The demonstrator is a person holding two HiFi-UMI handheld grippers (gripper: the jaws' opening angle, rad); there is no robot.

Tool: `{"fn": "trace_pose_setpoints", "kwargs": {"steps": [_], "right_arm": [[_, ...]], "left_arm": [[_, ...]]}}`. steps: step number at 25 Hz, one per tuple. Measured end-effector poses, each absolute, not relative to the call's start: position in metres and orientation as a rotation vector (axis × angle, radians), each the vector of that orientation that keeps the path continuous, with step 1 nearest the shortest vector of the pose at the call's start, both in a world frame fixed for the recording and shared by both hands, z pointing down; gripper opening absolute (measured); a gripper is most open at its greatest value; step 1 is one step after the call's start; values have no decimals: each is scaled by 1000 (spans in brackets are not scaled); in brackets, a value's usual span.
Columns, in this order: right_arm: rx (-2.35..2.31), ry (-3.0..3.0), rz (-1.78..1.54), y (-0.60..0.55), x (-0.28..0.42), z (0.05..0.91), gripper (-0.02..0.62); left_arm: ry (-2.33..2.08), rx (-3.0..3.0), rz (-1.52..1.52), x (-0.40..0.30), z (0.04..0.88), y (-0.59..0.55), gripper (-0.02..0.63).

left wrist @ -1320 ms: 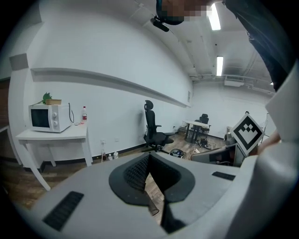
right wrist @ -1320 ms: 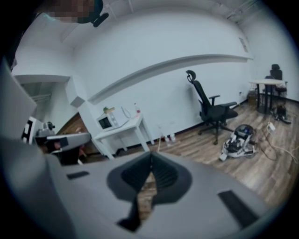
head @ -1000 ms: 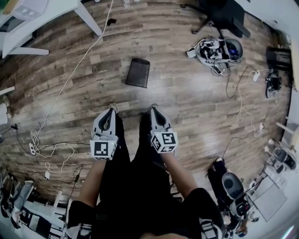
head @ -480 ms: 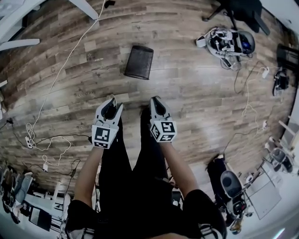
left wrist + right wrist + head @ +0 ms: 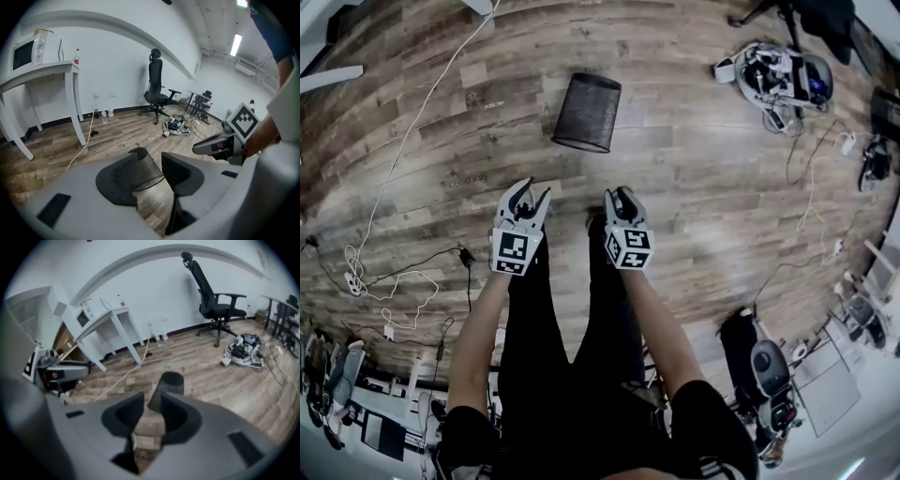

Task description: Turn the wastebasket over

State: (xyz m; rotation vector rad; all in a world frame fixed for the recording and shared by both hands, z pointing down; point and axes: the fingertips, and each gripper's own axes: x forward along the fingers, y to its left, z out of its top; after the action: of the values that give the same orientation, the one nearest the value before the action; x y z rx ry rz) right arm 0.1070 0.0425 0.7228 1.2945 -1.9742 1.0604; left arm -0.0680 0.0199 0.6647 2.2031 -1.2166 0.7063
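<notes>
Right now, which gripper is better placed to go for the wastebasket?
Left, narrowly. The left gripper has the wastebasket lined up through its opening jaws; for the right gripper, also opening, it sits off-centre. Both are empty and short of it.

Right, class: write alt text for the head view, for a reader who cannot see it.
Seen from above, a person holds the left hand-held gripper and the right hand-held gripper side by side, jaws opening and empty, short of a dark wastebasket on the wooden floor. A heap of cabled gear lies at upper right.
</notes>
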Motion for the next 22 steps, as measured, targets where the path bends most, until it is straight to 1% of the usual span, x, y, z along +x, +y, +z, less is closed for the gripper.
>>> {"fn": "trace_pose_setpoints", "kwargs": {"steps": [12,22], "right_arm": [[1256,-1803,1087,58,120,886,156],[1258,-1732,1093,50,142,997,163]], "left_arm": [[-1180,2053,837,-84,844,26,218],[-1151,2069,932,-86,953,38,221]]}}
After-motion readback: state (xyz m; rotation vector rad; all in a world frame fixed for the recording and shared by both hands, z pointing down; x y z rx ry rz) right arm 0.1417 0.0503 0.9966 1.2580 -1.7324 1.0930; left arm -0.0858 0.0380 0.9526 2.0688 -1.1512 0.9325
